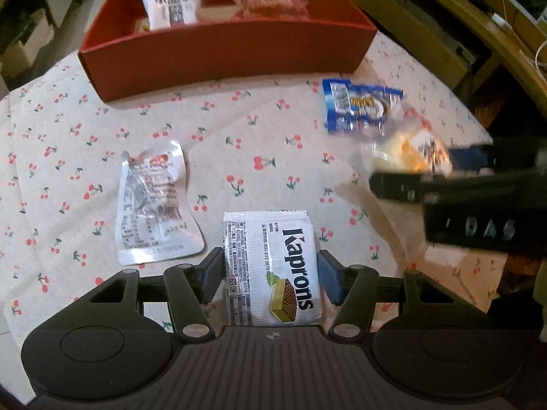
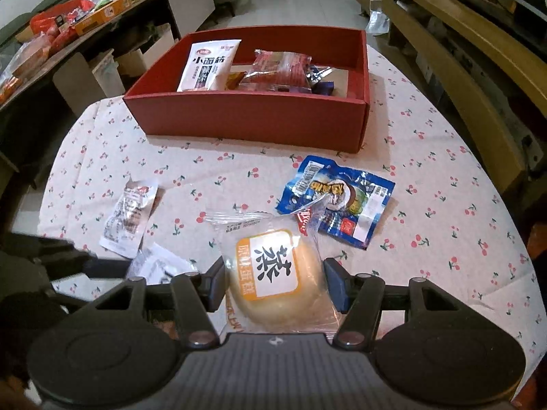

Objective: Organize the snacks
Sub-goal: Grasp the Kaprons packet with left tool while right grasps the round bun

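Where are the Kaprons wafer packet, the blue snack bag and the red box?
Kaprons wafer packet (image 1: 273, 270): left wrist view, middle of its printed front.
Blue snack bag (image 2: 336, 201): right wrist view, middle of the pouch.
Red box (image 2: 246, 116): right wrist view, its near wall.

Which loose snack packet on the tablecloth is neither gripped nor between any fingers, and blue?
The blue foil packet, lying free near the red box. The Kaprons wafer pack and the steamed cake sit between gripper fingers; the crumpled white packet is white.
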A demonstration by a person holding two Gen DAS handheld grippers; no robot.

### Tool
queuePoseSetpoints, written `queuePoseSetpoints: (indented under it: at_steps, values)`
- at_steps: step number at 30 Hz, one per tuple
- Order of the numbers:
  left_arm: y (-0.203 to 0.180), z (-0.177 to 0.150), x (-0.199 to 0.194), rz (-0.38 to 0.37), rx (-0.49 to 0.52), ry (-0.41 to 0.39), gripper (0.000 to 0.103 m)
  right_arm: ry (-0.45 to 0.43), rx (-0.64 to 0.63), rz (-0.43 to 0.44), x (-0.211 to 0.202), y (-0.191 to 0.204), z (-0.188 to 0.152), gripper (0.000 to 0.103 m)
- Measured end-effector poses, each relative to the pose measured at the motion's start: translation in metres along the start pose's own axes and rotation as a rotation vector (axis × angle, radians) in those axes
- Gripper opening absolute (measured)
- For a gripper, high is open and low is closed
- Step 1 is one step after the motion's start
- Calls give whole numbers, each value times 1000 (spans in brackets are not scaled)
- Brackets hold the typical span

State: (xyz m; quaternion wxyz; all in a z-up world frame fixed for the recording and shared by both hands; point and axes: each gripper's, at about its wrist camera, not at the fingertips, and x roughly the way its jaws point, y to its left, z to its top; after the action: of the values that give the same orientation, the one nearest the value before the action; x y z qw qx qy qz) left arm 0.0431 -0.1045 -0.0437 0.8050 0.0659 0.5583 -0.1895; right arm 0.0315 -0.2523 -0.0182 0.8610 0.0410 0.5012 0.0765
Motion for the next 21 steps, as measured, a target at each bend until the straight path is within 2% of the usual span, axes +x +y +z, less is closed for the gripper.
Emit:
queuePoseSetpoints:
  at_steps: [4, 15, 21]
  values:
    - [5, 3, -8, 4, -21, -23, 65, 5, -3, -7, 0, 2, -5, 74]
    - [7, -4, 5, 36, -11, 35, 66, 67, -64, -32, 15, 14, -15, 74]
    - [3, -5, 8, 61, 17, 30, 67, 106, -97, -51, 25, 14, -19, 74]
